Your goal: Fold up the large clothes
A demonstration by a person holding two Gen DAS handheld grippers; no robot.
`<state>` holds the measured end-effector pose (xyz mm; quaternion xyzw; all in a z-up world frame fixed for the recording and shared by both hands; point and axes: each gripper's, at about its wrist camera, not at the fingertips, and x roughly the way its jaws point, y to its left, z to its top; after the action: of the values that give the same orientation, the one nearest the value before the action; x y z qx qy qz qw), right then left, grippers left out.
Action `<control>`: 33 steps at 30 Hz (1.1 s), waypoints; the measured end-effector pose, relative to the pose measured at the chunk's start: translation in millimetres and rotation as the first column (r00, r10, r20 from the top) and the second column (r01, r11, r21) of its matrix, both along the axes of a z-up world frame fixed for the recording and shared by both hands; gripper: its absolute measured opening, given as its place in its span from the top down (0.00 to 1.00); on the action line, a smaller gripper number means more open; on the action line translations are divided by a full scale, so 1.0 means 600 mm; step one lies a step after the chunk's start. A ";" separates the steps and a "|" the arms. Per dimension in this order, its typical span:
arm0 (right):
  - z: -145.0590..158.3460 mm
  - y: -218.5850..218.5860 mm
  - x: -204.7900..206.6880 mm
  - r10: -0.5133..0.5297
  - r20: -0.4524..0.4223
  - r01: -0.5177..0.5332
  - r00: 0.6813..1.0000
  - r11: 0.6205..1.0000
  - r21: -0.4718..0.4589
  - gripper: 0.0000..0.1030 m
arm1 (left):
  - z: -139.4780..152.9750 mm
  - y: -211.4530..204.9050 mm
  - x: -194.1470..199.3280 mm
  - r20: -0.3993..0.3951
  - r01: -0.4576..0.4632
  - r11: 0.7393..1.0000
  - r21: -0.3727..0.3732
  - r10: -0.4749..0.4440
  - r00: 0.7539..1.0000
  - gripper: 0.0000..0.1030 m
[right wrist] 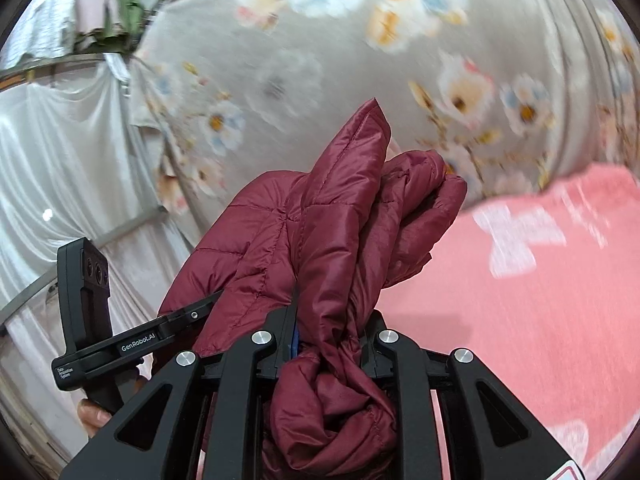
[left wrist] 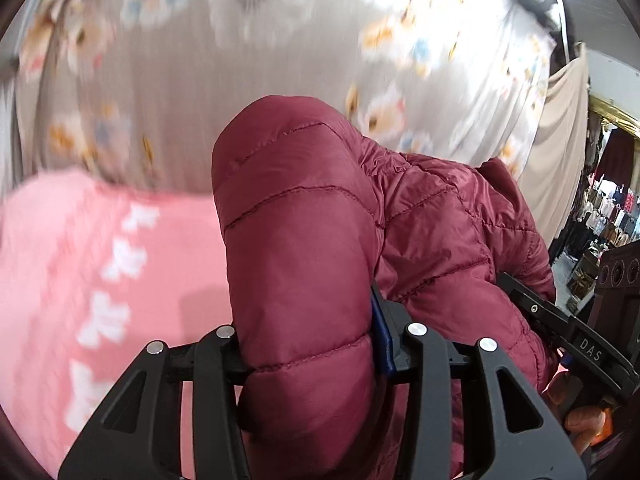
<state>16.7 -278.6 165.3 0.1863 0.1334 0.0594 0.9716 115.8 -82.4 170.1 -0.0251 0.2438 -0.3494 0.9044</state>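
Note:
A maroon quilted puffer jacket [left wrist: 304, 216] fills the middle of the left wrist view. My left gripper [left wrist: 308, 344] is shut on a thick puffy fold of it, which bulges up between the fingers. In the right wrist view the same jacket [right wrist: 348, 216] is bunched and twisted, and my right gripper [right wrist: 328, 344] is shut on a narrow gathered part. The jacket hangs lifted above the pink bedspread [left wrist: 80, 264]. The right gripper's body [left wrist: 576, 340] shows at the right edge of the left view; the left gripper's body [right wrist: 120, 344] shows at the left of the right view.
A pink spread with white bow shapes [right wrist: 540, 280] lies below. Behind it hangs a grey floral curtain [right wrist: 320, 72]. White drapes [right wrist: 60, 160] stand at left. A beige cloth [left wrist: 560, 152] and racks of clothes [left wrist: 608, 208] are at far right. A hand [right wrist: 92, 412] holds the left gripper.

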 end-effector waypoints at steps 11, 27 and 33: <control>-0.042 0.079 0.165 0.061 -0.030 -0.063 0.998 0.994 -0.094 0.80 | -0.010 0.100 0.127 0.098 -0.088 0.996 0.010 0.086 0.991 0.59; -0.317 0.066 0.342 0.042 -0.327 -0.067 0.944 0.996 -0.064 0.80 | -0.295 0.076 0.295 -0.124 -0.112 0.982 0.155 0.132 0.983 0.59; -0.369 0.040 0.342 0.035 -0.372 -0.046 0.928 0.999 -0.021 0.79 | -0.330 0.076 0.299 -0.101 -0.131 0.975 0.180 0.150 0.983 0.50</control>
<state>222.1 -254.9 -55.8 0.1773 0.3192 0.0409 0.9301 295.0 -36.6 -27.9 0.0164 0.3221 -0.2600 0.9102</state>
